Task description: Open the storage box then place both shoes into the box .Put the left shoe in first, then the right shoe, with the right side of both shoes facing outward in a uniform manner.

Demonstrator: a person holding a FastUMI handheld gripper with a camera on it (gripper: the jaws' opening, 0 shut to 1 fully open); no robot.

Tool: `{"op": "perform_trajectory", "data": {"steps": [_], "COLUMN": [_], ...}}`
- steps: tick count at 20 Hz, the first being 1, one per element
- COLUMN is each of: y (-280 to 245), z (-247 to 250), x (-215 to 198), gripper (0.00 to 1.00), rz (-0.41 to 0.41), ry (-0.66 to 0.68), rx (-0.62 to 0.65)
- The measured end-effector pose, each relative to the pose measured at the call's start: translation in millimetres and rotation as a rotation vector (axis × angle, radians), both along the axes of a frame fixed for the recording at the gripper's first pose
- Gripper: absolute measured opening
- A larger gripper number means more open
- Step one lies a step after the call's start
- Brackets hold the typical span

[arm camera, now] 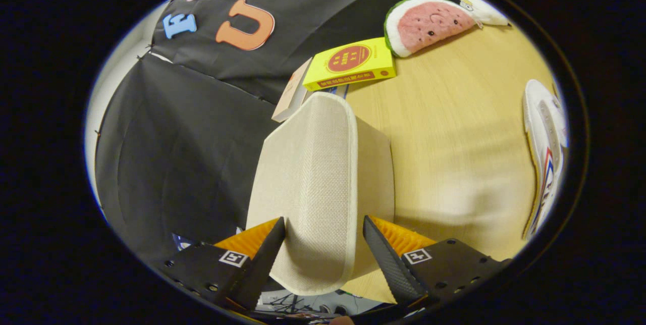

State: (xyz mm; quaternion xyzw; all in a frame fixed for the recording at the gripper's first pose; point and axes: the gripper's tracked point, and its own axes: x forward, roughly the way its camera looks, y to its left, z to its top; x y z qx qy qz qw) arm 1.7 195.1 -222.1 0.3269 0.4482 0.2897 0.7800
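Holding my jaws [323,259] spread on either side of a beige woven-fabric flap [315,183], I see it standing between the two fingers at lower centre of the frame. The left finger [265,259] lies against the flap's edge; the right finger [386,264] sits just beside the other edge, and I cannot tell whether it presses on the cloth. So the jaws are apart with the flap between them, not plainly clamped.

The flap appears to be the lid or wall of the fabric storage box; it rises from between my fingers toward the middle of the frame, its rounded, stitched border curving over at the top. The rest of the box is hidden behind it.

To the right spreads the pale wooden table [454,163]. At the far right edge of the frame lies a white sneaker with red and blue stripes [545,148], well apart from the flap.

Beyond the flap, in the upper centre, a yellow rectangular box with a red round mark [353,62] rests on the table, and a thin tan book [291,94] leans just to its left. Further up and right sits a watermelon-slice plush toy [426,24], with a small white plush toy [482,9] touching its upper right end.
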Motion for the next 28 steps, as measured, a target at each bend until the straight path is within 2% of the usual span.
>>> {"op": "perform_trajectory", "data": {"steps": [1,4,7,8,9,12,14,19,23,28], "y": [3.1,-10.2,-33.2,-35.1,-34.1,-30.7,-28.1,-4.0,43.6,127.7], "z": [3.1,10.6,26.0,35.2,37.0,47.6,63.5,145.5,203.1,228.3], "x": [3.2,1.6,11.8,10.2,5.5,-1.0,-3.2,-18.2,-27.3,-34.1], "gripper": [0.95,0.71,0.29,0.15,0.06,0.0,0.0,0.0,0.0,0.0], "rz": [-0.01,-0.031,-0.119,-0.123,-0.109,-0.078,-0.067,-0.017,0.062,0.158], "ry": [-0.002,0.008,-0.001,0.003,0.012,0.015,-0.016,-0.107,-0.226,-0.322], "rx": [0.006,0.009,0.036,0.066,0.065,0.052,0.036,0.078,0.026,-0.045]}}
